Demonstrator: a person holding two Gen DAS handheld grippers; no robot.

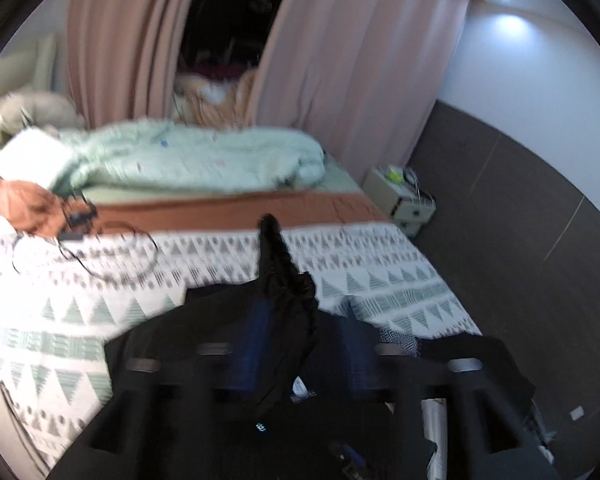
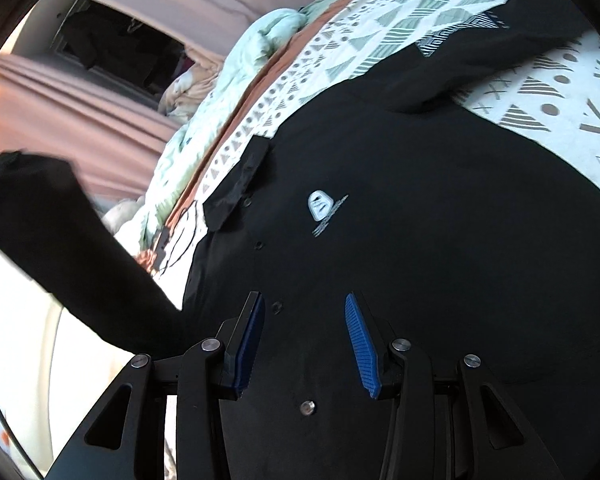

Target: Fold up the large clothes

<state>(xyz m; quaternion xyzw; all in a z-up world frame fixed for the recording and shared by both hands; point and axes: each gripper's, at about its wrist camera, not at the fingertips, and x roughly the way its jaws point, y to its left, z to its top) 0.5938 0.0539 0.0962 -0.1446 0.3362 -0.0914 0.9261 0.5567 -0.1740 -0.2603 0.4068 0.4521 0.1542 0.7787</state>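
Fabric first: black polo-style shirt with a small white chest logo (image 2: 320, 206) spread flat over white bedspread printed with grey-green triangles (image 2: 548, 92), collar and button placket toward the left of the right wrist view. Right gripper with blue ribbed pads (image 2: 305, 344) just above the shirt's lower front, jaws well apart, nothing between them. Left gripper (image 1: 296, 344) hard to read in the blurred left wrist view: black cloth bunched up between the blue pads and rising to a point, so apparently clamped on a sleeve or edge of the shirt (jaw gap itself hidden by the cloth, so cannot say how far closed). Same lifted black sleeve (image 2: 60, 248) seen at the left of the right wrist view, raised off the bed.

Step in hand, by judgement: carrying one sleeve or side inward over the body, an early fold with most of the shirt still laid open. Next move likely calls for laying that lifted part across the chest, flat and unwrinkled, with the right gripper free to pin or smooth the body.

Farther off: rust-orange band of bedding (image 1: 236, 210), pale green crumpled quilt (image 1: 196, 160), black cable loops (image 1: 100, 248) at the left, small cream bedside cabinet (image 1: 404, 196), pink curtains (image 1: 340, 80) at the back.
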